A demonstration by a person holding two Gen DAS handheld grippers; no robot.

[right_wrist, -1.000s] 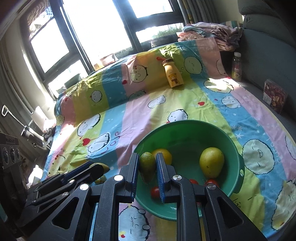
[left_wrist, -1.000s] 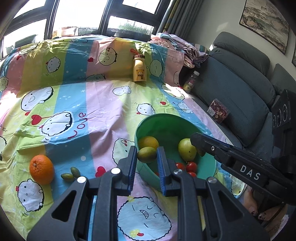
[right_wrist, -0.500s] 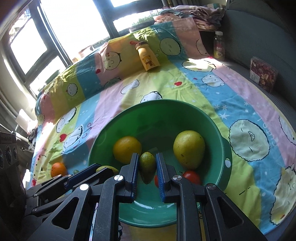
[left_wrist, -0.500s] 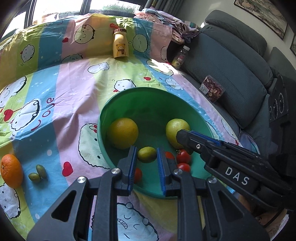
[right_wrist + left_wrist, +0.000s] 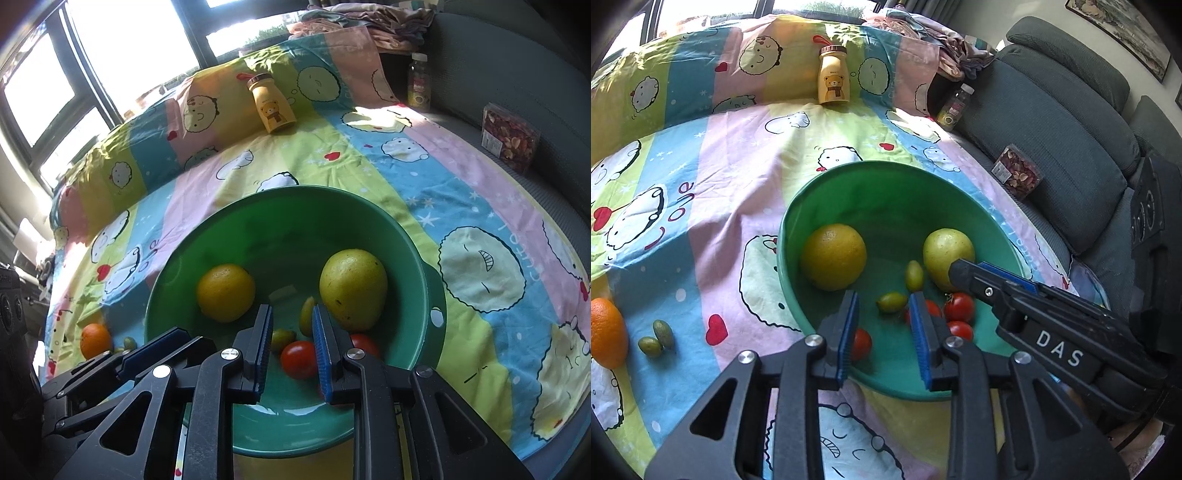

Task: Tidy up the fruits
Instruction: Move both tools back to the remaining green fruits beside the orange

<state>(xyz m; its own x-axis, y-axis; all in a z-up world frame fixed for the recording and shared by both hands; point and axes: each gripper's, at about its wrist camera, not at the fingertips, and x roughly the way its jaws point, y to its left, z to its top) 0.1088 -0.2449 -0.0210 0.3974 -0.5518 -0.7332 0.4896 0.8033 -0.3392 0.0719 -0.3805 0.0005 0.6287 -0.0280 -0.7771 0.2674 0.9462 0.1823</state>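
Observation:
A green bowl [image 5: 886, 177] [image 5: 295, 199] holds a yellow orange [image 5: 833, 256] [image 5: 225, 292], a green pear [image 5: 945, 254] [image 5: 352, 290], several small tomatoes [image 5: 958, 306] [image 5: 298, 358] and two small green fruits [image 5: 892, 302] [image 5: 914, 275]. My left gripper [image 5: 882, 321] is open and empty above the bowl's near side. My right gripper [image 5: 290, 330] is open and empty over the bowl, and shows in the left wrist view [image 5: 964, 267]. An orange [image 5: 605, 332] [image 5: 95, 340] and two small green fruits [image 5: 657, 338] lie on the cloth at the left.
A yellow bear bottle [image 5: 833, 79] [image 5: 271, 107] stands at the back of the patterned cloth. A small drink bottle [image 5: 955, 107] and a box of dried fruit [image 5: 1017, 173] sit on the grey sofa [image 5: 1071, 122] at the right.
Both grippers have opened and let go of their small green fruits, which now lie in the bowl. The left gripper moved right over the bowl.

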